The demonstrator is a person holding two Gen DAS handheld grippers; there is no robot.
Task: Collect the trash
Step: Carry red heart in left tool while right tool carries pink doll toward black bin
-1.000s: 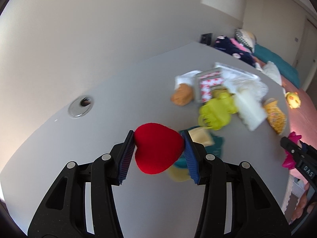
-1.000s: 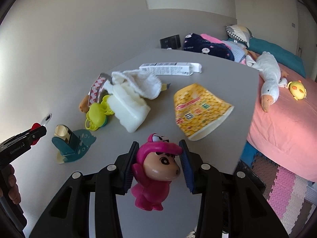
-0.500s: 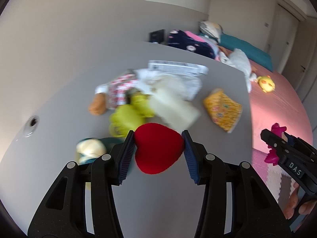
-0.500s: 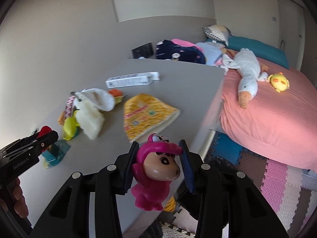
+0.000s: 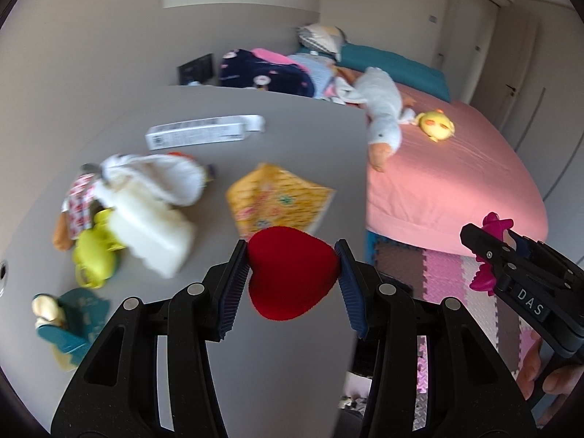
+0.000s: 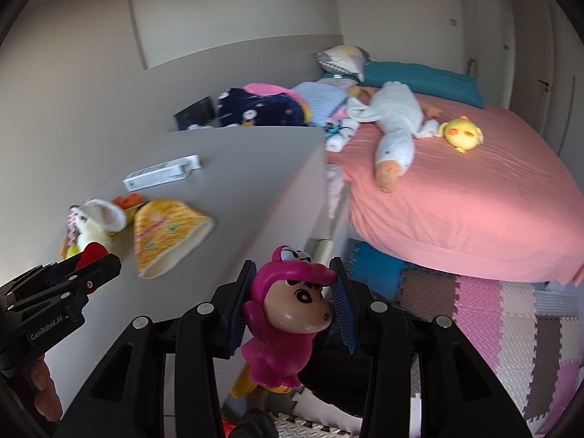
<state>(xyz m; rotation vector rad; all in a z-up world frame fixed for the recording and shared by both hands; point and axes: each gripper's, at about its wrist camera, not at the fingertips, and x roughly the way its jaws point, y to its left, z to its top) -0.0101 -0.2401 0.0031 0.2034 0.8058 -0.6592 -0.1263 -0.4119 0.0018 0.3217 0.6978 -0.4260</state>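
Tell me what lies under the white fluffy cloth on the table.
The white fluffy cloth drapes over a cream block. An orange item and a red-patterned thing poke out beside it. The rest is covered.

You see a red heart [image 5: 292, 273], a magenta-hooded figurine [image 6: 288, 314], a yellow printed pouch [image 5: 277, 200], perhaps dotted, at 12 o'clock, and salmon-pink bedding [image 6: 474, 197].

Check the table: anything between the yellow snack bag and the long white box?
Nothing. In the right wrist view, bare grey table separates the yellow snack bag from the long white box.
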